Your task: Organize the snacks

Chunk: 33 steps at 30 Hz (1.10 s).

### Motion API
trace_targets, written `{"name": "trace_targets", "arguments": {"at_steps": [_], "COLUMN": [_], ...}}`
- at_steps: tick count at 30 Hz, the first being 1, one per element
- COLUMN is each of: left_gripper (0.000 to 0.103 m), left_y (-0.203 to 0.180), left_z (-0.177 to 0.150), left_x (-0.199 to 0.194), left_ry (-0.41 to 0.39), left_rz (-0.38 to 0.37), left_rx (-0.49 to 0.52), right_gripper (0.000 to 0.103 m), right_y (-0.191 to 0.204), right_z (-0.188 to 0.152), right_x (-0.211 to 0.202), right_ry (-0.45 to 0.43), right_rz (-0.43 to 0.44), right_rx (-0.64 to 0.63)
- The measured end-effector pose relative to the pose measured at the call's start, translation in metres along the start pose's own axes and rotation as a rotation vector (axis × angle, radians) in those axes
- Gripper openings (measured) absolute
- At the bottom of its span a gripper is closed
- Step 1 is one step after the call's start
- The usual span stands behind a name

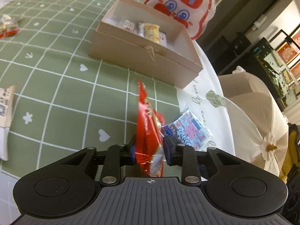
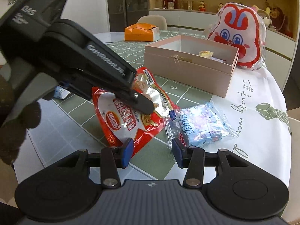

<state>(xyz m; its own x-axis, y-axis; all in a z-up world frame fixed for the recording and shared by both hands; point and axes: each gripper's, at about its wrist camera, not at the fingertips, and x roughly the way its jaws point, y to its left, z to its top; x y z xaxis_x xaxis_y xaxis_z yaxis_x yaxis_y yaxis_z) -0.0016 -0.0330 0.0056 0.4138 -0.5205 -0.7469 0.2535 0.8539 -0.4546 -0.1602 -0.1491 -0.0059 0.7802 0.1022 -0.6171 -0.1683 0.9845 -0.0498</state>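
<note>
My left gripper (image 1: 149, 150) is shut on a red and silver snack packet (image 1: 149, 135) and holds it on edge just above the green checked tablecloth; in the right wrist view the left gripper (image 2: 144, 108) pinches the packet (image 2: 127, 120) near its middle. My right gripper (image 2: 152, 150) is open and empty, low over the table, just short of the red packet and a clear blue candy bag (image 2: 198, 125). That bag also shows in the left wrist view (image 1: 189, 131). An open pink box (image 1: 142, 54) holding several small snacks stands beyond (image 2: 189, 65).
A rabbit-shaped red and white bag (image 2: 241, 37) leans behind the box. An orange box (image 2: 140, 31) lies at the far side. More wrapped snacks (image 1: 8, 28) and a white packet (image 1: 5, 116) lie at the left. A covered chair (image 1: 253, 116) stands beside the table edge.
</note>
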Motion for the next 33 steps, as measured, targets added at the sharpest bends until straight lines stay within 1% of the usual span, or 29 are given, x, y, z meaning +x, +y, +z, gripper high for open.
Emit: {"name": "trace_targets", "arguments": {"at_steps": [3, 5, 7, 8, 10, 11, 12, 14, 15, 16, 17, 18, 19, 22, 25, 27, 33], "left_gripper": [0.029, 0.029, 0.028, 0.028, 0.028, 0.028, 0.028, 0.028, 0.028, 0.028, 0.028, 0.028, 0.028, 0.028, 0.028, 0.028, 0.029], "left_y": [0.000, 0.002, 0.005, 0.007, 0.008, 0.009, 0.012, 0.017, 0.021, 0.024, 0.028, 0.031, 0.033, 0.036, 0.037, 0.037, 0.044], "left_z": [-0.003, -0.005, -0.008, -0.010, -0.015, -0.016, -0.018, -0.022, -0.024, -0.026, -0.028, -0.030, -0.033, -0.037, -0.037, -0.039, -0.035], "left_x": [0.000, -0.006, -0.017, -0.024, -0.040, -0.046, -0.051, -0.056, -0.057, -0.057, -0.057, -0.058, -0.060, -0.063, -0.066, -0.067, -0.065], "left_ry": [0.017, 0.009, -0.010, -0.025, -0.058, -0.068, -0.073, -0.069, -0.066, -0.061, -0.057, -0.054, -0.052, -0.055, -0.056, -0.053, -0.022], "left_rz": [0.009, 0.003, 0.014, 0.033, 0.098, 0.123, 0.146, 0.169, 0.173, 0.173, 0.170, 0.166, 0.164, 0.174, 0.181, 0.183, 0.183], "left_rx": [0.019, 0.007, -0.020, -0.022, -0.007, -0.010, -0.025, -0.057, -0.075, -0.088, -0.104, -0.116, -0.125, -0.130, -0.126, -0.115, -0.109], "right_gripper": [0.046, 0.046, 0.046, 0.046, 0.049, 0.053, 0.061, 0.068, 0.068, 0.068, 0.068, 0.071, 0.071, 0.074, 0.078, 0.085, 0.091], "right_y": [0.001, 0.001, 0.000, -0.001, -0.005, -0.010, -0.016, -0.030, -0.039, -0.046, -0.052, -0.056, -0.057, -0.053, -0.051, -0.050, -0.047], "right_z": [0.000, 0.001, 0.003, 0.005, 0.009, 0.011, 0.013, 0.017, 0.019, 0.021, 0.022, 0.023, 0.025, 0.036, 0.046, 0.053, 0.067], "right_x": [0.000, -0.001, -0.002, -0.003, -0.010, -0.015, -0.019, -0.021, -0.017, -0.011, -0.002, 0.003, 0.005, 0.022, 0.045, 0.060, 0.080], "right_ry": [0.003, 0.005, 0.008, 0.011, -0.007, -0.022, -0.032, -0.017, 0.018, 0.061, 0.112, 0.135, 0.118, 0.121, 0.079, 0.074, 0.056], "right_rz": [-0.007, -0.009, -0.009, -0.017, -0.040, -0.053, -0.067, -0.103, -0.111, -0.100, -0.070, -0.041, -0.040, -0.053, -0.116, -0.175, -0.249], "right_rx": [-0.002, -0.004, -0.005, -0.004, 0.012, 0.033, 0.061, 0.141, 0.193, 0.233, 0.276, 0.311, 0.326, 0.303, 0.263, 0.223, 0.291]}}
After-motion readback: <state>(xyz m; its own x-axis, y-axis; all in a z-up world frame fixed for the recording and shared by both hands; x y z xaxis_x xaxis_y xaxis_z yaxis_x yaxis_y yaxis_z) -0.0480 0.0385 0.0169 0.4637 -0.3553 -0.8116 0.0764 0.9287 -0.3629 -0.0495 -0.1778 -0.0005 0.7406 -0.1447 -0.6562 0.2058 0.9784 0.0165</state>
